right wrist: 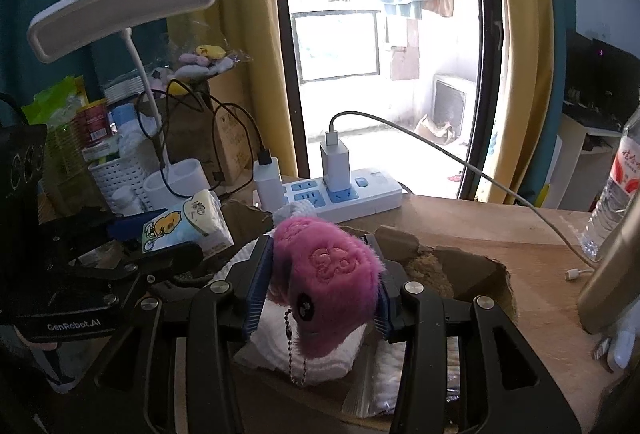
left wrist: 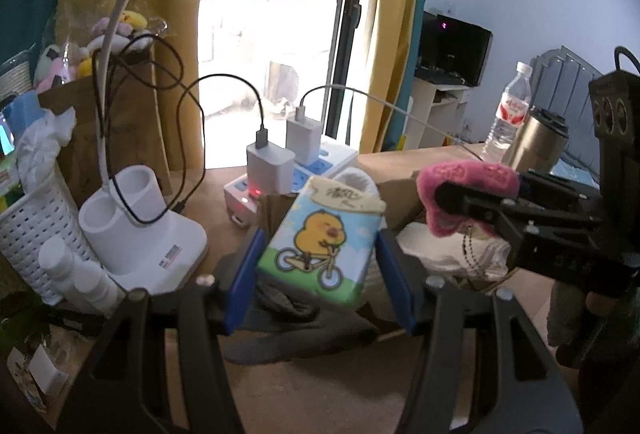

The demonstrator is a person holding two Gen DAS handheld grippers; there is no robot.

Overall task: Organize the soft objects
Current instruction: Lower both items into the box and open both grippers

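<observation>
My left gripper [left wrist: 318, 266] is shut on a tissue pack [left wrist: 320, 242] printed with a yellow chick on a bicycle, held above the desk; it also shows in the right wrist view [right wrist: 182, 228]. My right gripper [right wrist: 318, 286] is shut on a pink plush keychain toy [right wrist: 326, 270] with a bead chain hanging down, held over an open cardboard box [right wrist: 472, 270]. The pink toy also shows at the right of the left wrist view [left wrist: 466, 190]. White cloths [right wrist: 312, 354] lie in the box under the toy. A grey cloth [left wrist: 304, 330] lies below the tissue pack.
A white power strip [right wrist: 348, 194] with two chargers and cables stands behind the box. A white desk lamp [left wrist: 140, 234], a white basket [left wrist: 28, 230] and small bottles are at the left. A water bottle [left wrist: 510, 110] and a metal tumbler [left wrist: 538, 142] stand at the right.
</observation>
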